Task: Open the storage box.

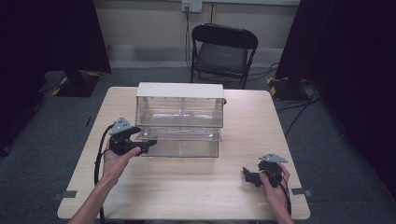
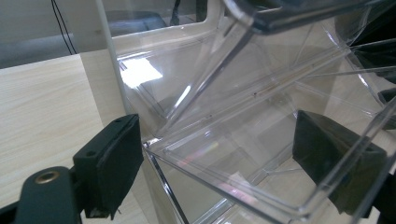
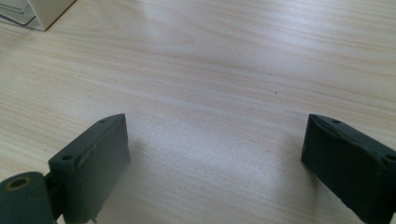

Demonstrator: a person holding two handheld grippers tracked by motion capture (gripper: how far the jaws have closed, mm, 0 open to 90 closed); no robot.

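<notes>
High view sits above the person's side, looking fwd and down over the whole wooden table (image 1: pixel 187 182) to a folding chair (image 1: pixel 223 51) beyond. Left gripper view is v. close, aimed into the clear plastic box (image 2: pixel 243 140), also mid-table from above (image 1: pixel 180 119). Right gripper view looks low along bare tabletop (image 3: pixel 219 70), box corner (image 3: pixel 37 11) top left.

Black folding chair (image 1: pixel 223 49) behind wooden table (image 1: pixel 187 186); grey carpet floor (image 1: pixel 42 154).
</notes>
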